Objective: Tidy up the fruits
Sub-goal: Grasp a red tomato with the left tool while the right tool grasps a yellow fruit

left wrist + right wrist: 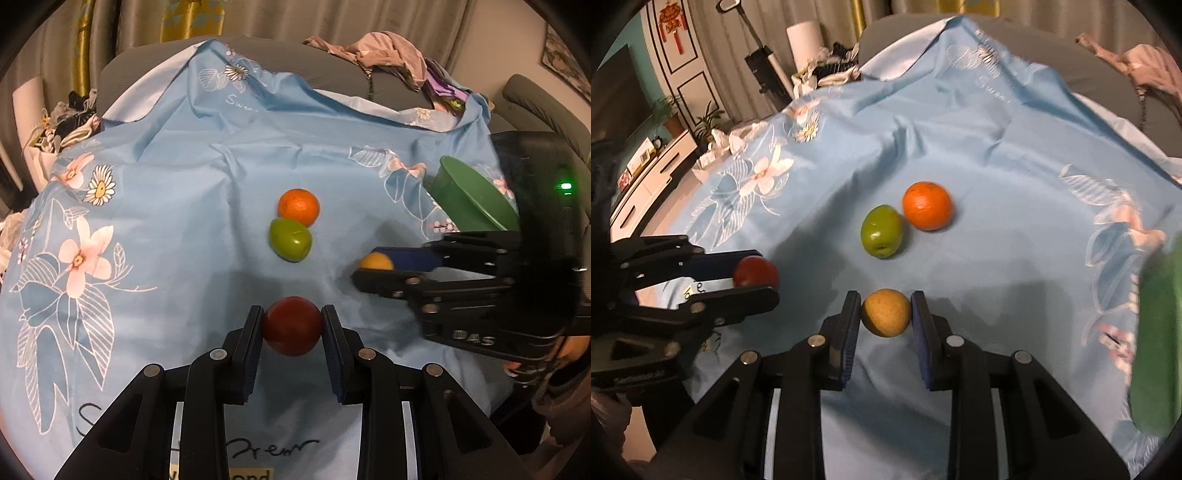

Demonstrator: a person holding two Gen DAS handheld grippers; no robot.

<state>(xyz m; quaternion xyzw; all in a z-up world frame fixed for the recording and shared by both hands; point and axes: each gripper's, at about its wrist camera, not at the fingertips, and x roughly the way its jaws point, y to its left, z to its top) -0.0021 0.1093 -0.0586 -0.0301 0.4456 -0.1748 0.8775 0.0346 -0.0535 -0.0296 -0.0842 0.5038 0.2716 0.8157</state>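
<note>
My left hand-held gripper (292,325) held the red fruit (291,325), my right hand-held gripper (885,314) held the yellow fruit (885,313); the green bowl (469,195) lay to the right, nearer my right one.

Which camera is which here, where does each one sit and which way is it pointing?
Left wrist view: sits on the left gripper, looks along its fingers at the red fruit it clamps; the right gripper enters from the right.
Right wrist view: sits on the right gripper, which clamps the yellow fruit; the left gripper enters from the left.
Shared: orange fruit, green fruit, green bowl, blue floral cloth.
</note>
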